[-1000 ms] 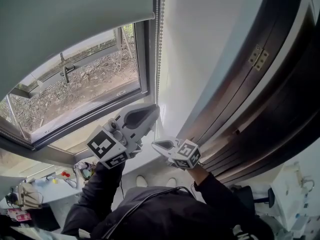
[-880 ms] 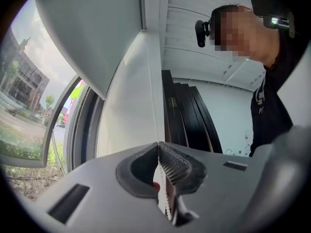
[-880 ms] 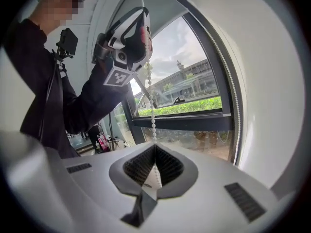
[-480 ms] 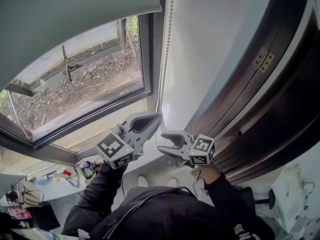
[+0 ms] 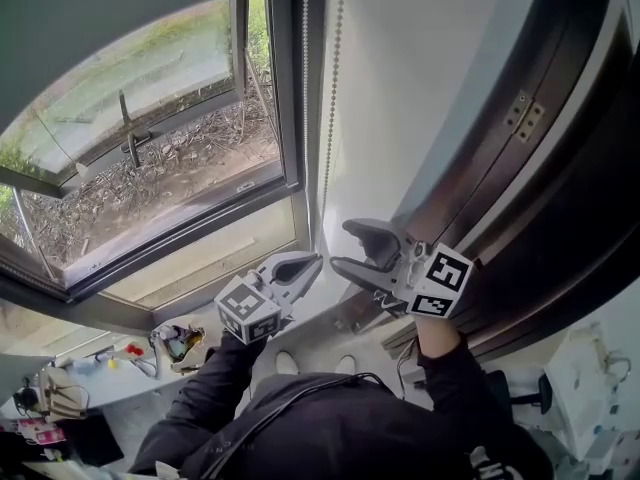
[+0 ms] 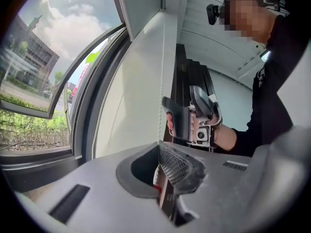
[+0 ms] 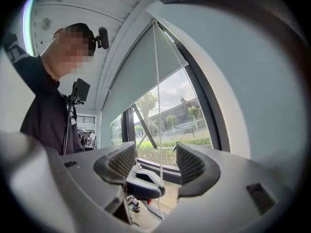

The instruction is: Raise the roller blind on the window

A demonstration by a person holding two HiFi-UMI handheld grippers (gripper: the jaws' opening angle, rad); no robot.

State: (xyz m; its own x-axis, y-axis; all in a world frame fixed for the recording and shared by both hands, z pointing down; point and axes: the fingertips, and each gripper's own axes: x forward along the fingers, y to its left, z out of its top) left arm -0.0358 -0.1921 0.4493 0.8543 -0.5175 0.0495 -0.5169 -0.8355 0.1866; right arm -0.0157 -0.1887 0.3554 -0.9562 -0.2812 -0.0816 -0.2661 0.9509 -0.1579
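- Our left tool (image 5: 310,261) is clamped narrow on the bead chain (image 5: 330,88), low beside the window frame (image 5: 290,98).
- Our right tool (image 5: 345,245) has just been opening and is now wide; the chain hangs in its gap, touching neither side.
- We see the blind (image 5: 100,8) covering only the window top.

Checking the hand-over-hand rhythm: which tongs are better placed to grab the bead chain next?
Right. The right tongs, higher up, have just been opening, and the bead chain runs between their jaws. The left tongs sit lower, already shut on it.

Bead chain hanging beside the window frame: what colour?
White. The beaded pull chain shows best in the head view, against the dark window frame.
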